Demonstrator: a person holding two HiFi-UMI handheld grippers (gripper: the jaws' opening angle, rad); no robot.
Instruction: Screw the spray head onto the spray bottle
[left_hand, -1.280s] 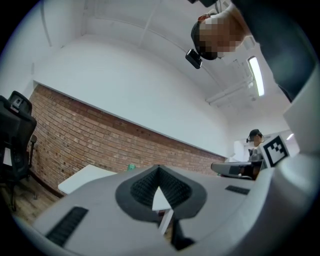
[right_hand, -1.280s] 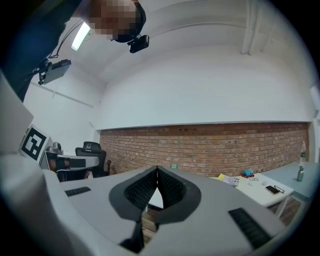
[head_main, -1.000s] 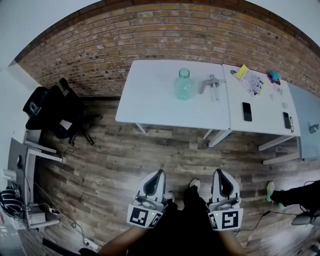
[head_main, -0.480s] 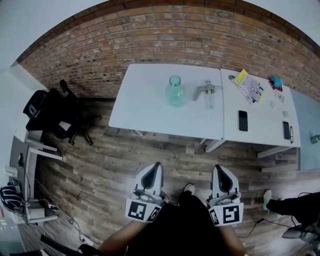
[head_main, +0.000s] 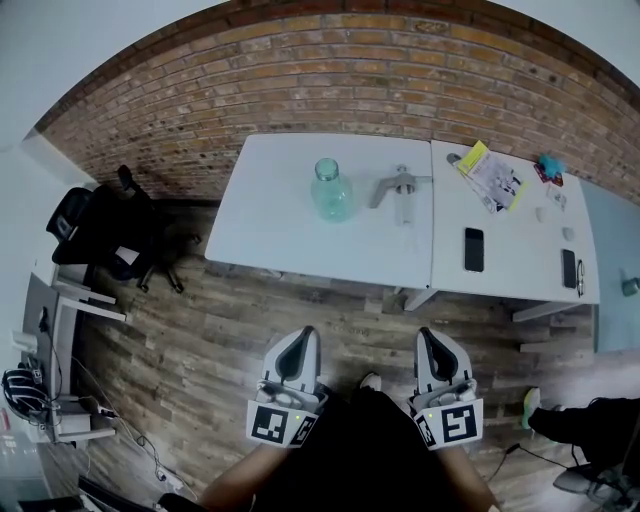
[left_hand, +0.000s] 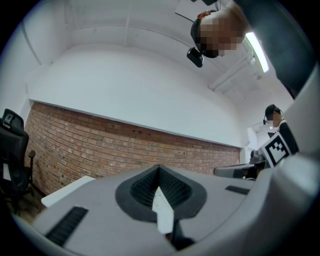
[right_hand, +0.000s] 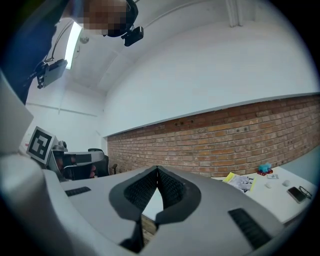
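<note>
A pale green see-through spray bottle (head_main: 331, 190) stands upright with no head on it on the white table (head_main: 270, 220). To its right the grey spray head (head_main: 402, 188) lies on its side, tube toward me. Both grippers hang low near my body, well short of the table. My left gripper (head_main: 302, 335) is shut with nothing in it, and so is my right gripper (head_main: 427, 336). In the left gripper view the jaws (left_hand: 159, 172) meet before a brick wall; in the right gripper view the jaws (right_hand: 158, 172) also meet, empty.
A second white table (head_main: 520, 270) to the right holds a yellow booklet (head_main: 488, 172), two black phones (head_main: 473, 249) and small items. A black office chair (head_main: 105, 225) stands at the left on the wood floor. A brick wall (head_main: 330, 70) runs behind the tables.
The tables, bottle and spray head have shifted left and nearer in the head view as I move toward them. Both grippers stay shut and low.
</note>
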